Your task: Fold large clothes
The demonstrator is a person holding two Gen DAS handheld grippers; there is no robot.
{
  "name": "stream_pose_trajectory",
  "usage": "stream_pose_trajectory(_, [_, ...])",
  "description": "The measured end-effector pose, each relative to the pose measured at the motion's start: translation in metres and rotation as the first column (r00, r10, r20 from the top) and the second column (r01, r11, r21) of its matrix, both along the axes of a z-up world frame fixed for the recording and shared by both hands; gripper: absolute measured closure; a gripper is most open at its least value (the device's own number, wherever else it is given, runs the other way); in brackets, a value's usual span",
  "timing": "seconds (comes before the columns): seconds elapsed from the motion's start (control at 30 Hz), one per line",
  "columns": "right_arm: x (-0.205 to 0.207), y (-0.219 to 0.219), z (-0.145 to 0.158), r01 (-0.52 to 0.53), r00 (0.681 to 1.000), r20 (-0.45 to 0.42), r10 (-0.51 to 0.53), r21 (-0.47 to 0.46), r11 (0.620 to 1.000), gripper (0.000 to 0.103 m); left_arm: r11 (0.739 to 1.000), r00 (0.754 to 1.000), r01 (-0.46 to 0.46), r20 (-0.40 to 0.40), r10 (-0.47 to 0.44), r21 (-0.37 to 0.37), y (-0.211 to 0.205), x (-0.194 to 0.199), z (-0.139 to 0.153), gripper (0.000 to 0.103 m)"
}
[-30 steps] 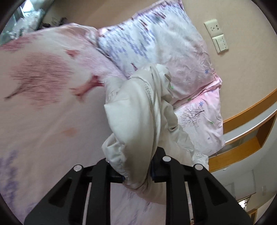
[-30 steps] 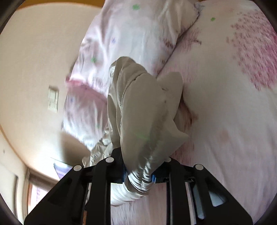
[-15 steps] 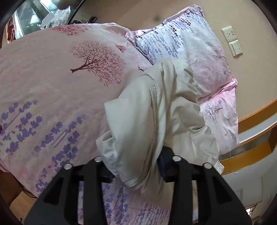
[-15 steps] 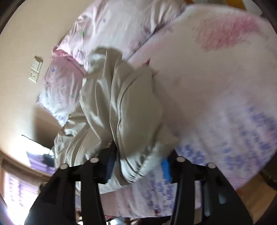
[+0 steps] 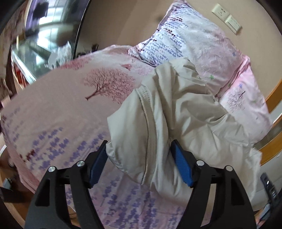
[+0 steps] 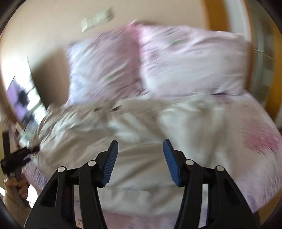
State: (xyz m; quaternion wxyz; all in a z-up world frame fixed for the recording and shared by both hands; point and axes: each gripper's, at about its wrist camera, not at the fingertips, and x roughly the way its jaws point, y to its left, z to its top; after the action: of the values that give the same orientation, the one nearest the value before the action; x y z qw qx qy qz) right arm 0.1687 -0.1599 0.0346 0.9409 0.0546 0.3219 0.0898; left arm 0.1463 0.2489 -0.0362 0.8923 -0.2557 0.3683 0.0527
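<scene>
A cream jacket (image 5: 176, 112) lies bunched on the pink flowered duvet (image 5: 58, 112). My left gripper (image 5: 139, 151) is opening its jaws, and a thick fold of the jacket with a ribbed hem still sits loosely between the blue pads (image 5: 181, 167). In the blurred right wrist view the jacket (image 6: 141, 141) is spread across the bed in front of the pillows. My right gripper (image 6: 139, 149) hovers above it, open, with nothing between its fingers. The left gripper (image 6: 33, 149) shows there at the far left, held by a hand (image 6: 14, 186).
Two flowered pillows (image 5: 190, 44) lean against the beige wall under wall sockets (image 5: 227, 15). A wooden headboard edge (image 5: 275, 95) runs along the right. A window or mirror (image 5: 44, 35) stands at the back left. A dark remote (image 5: 269, 186) lies at the lower right.
Both grippers were shut on the bunched jacket and have opened. The right one let go, rolled and drew back, leaving the jacket on the bed. The left one turned and shifted a little.
</scene>
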Motion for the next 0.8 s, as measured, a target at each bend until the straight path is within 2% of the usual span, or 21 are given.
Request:
stream_pose_trajectory(0.2, [0.031, 0.062, -0.006, -0.106, 0.993, -0.062, 0.101, -0.079, 0.991, 0.057, 0.992, 1.0, -0.001, 0.0, 0.001, 0.125, -0.009, 0.0, 0.005, 0.026])
stream_pose_trajectory(0.27, [0.041, 0.076, -0.006, -0.125, 0.989, -0.088, 0.117, -0.095, 0.988, 0.067, 0.989, 1.0, 0.002, -0.001, -0.002, 0.146, -0.011, 0.0, 0.006, 0.026])
stream_pose_trajectory(0.33, [0.05, 0.086, -0.004, -0.144, 0.985, -0.106, 0.134, -0.085, 0.986, 0.071, 0.986, 1.0, 0.008, -0.002, -0.008, 0.164, -0.012, 0.001, 0.006, 0.026])
stream_pose_trajectory(0.47, [0.063, 0.099, 0.003, -0.175, 0.978, -0.126, 0.164, -0.08, 0.981, 0.076, 0.987, 1.0, 0.017, -0.006, -0.016, 0.161, -0.011, 0.003, 0.005, 0.026])
stream_pose_trajectory(0.6, [0.083, 0.11, 0.002, -0.203, 0.962, -0.194, 0.192, -0.035, 0.979, 0.078, 0.991, 1.0, 0.016, -0.009, -0.015, 0.131, -0.008, 0.003, 0.002, 0.024])
stream_pose_trajectory(0.7, [0.1, 0.117, -0.005, -0.199, 0.953, -0.241, 0.184, -0.041, 0.979, 0.079, 0.992, 1.0, 0.015, -0.01, -0.014, 0.123, -0.006, 0.003, 0.0, 0.023])
stream_pose_trajectory(0.8, [0.127, 0.122, -0.025, -0.195, 0.923, -0.345, 0.168, -0.042, 0.98, 0.081, 0.992, 1.0, 0.018, -0.006, -0.017, 0.124, -0.006, 0.002, 0.0, 0.022])
